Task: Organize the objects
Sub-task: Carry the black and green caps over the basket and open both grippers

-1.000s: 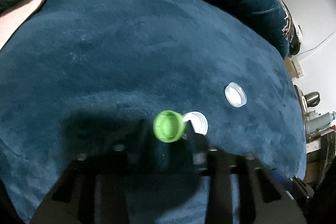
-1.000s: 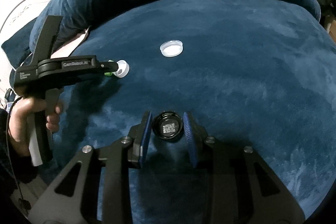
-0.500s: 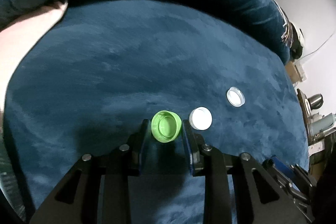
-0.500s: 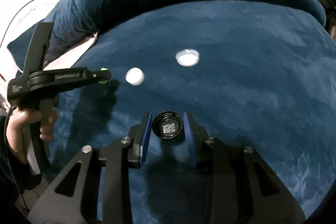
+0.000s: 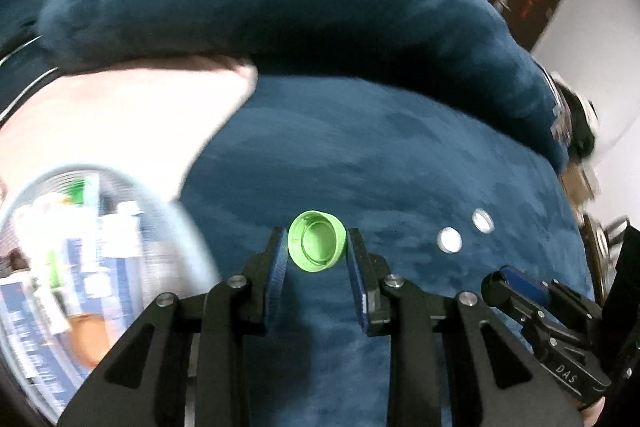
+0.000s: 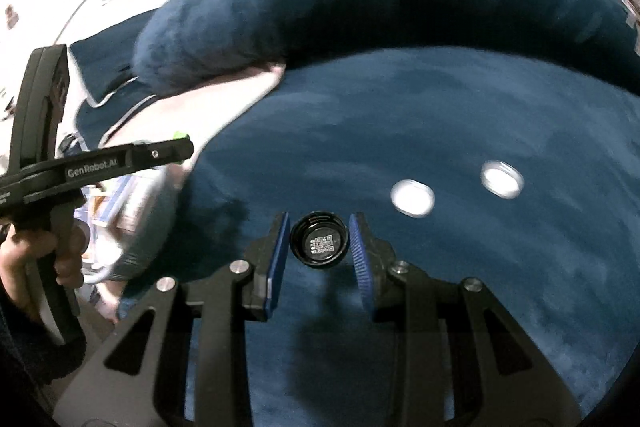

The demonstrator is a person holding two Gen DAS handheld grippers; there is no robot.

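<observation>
Above the blue velvet cushion (image 5: 360,155), each gripper pinches a bottle cap clear of the fabric: the left gripper (image 5: 318,247) clamps a green cap (image 5: 318,247), the right gripper (image 6: 319,241) a black cap (image 6: 319,241). To carry them well, I'd keep both grips firm and level toward the blurred clear container (image 5: 80,267) at the left. Both caps face hollow side out, the black one showing a printed code; two white caps (image 6: 413,197) lie on the cushion.

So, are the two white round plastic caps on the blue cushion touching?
Apart. The right wrist view shows blue cushion between the nearer white cap and farther one.
</observation>
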